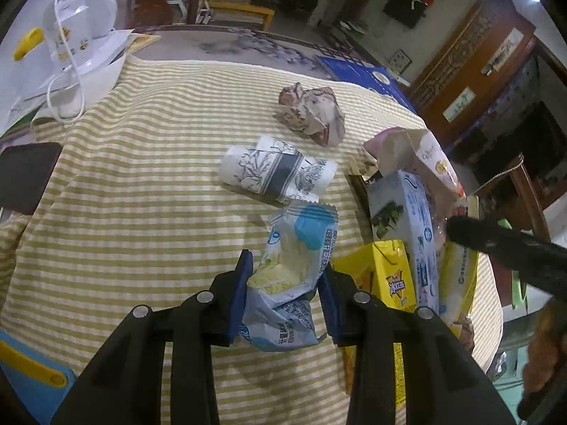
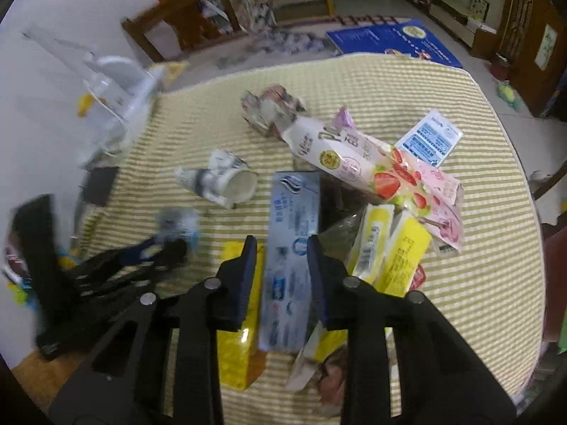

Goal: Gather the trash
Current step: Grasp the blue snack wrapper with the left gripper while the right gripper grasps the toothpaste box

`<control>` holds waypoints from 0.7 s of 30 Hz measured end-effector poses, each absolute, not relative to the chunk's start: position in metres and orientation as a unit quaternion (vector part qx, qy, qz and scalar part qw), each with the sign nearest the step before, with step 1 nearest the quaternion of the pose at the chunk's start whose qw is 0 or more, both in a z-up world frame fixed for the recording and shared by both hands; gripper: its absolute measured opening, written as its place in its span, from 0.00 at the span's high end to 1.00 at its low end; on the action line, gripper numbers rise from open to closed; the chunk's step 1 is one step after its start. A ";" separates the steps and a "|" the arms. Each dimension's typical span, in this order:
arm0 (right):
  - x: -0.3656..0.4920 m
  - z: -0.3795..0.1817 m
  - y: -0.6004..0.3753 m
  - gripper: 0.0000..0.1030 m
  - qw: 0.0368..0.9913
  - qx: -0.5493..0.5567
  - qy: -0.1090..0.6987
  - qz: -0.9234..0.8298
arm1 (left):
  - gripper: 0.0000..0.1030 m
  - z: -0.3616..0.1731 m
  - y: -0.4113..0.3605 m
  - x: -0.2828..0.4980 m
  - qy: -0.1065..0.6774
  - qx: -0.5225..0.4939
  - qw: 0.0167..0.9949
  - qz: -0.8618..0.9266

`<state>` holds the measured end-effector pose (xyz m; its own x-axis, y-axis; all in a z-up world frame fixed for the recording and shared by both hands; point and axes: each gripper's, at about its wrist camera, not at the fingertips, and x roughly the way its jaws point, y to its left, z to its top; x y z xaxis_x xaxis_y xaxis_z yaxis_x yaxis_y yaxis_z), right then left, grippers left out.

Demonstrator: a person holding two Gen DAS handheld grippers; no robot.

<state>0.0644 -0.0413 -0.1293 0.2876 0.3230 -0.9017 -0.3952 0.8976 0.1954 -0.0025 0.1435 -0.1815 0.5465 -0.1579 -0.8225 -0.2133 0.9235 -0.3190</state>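
My left gripper (image 1: 286,269) is shut on a crumpled blue and white snack wrapper (image 1: 296,248) and holds it over the striped tablecloth (image 1: 141,194). It shows blurred in the right wrist view (image 2: 170,237). My right gripper (image 2: 281,248) is shut on a pale blue carton (image 2: 290,248) in a pile of trash: a yellow carton (image 2: 235,354), yellow packets (image 2: 393,251) and a pink strawberry bag (image 2: 375,170). A crushed paper cup (image 1: 273,171) and a crumpled paper ball (image 1: 313,113) lie beyond on the cloth.
A white appliance with a cord (image 1: 81,35) stands at the table's far left. A black phone (image 1: 24,177) lies at the left edge. A blue book (image 2: 393,40) lies past the cloth. A wooden chair (image 2: 184,28) stands behind the table.
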 end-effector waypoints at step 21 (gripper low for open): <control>0.083 -0.168 -0.001 0.26 0.787 -0.109 0.570 0.210 | 0.67 -0.190 0.143 0.007 0.487 -0.198 0.850 0.021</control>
